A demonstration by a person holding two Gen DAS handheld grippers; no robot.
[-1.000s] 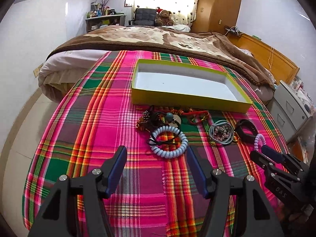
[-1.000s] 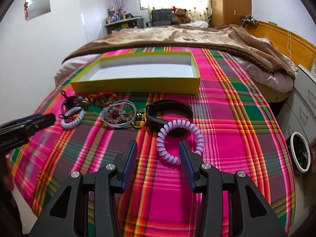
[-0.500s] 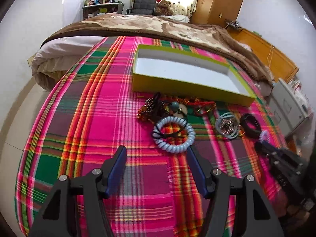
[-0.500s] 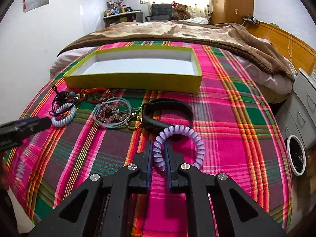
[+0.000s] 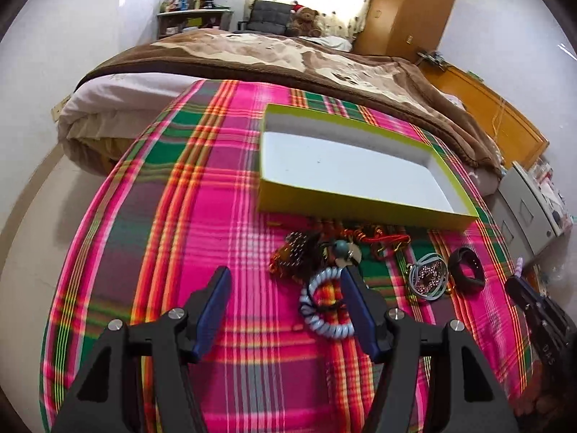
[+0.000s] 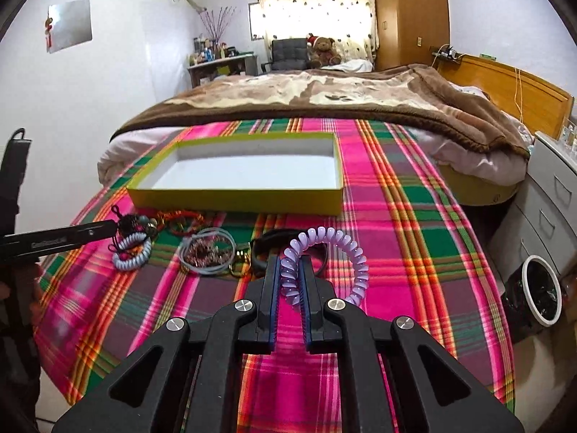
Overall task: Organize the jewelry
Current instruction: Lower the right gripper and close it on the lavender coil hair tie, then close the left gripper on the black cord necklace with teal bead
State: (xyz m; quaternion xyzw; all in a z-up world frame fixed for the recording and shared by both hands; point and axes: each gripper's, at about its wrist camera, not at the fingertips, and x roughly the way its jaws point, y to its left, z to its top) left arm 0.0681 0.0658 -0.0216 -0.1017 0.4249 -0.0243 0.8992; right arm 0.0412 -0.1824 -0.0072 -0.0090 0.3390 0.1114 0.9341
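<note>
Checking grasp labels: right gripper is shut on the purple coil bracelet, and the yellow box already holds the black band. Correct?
Not quite. The yellow box is empty; the black band lies on the plaid cloth before it, per the right wrist view. The right gripper is indeed shut on the purple coil bracelet.

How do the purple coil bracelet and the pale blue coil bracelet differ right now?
The purple coil bracelet is clamped in the right tool; the pale blue coil bracelet lies on the plaid cloth, ungripped. A black cord crosses the blue one; the purple is bare. Both are spiral coil rings.
</note>
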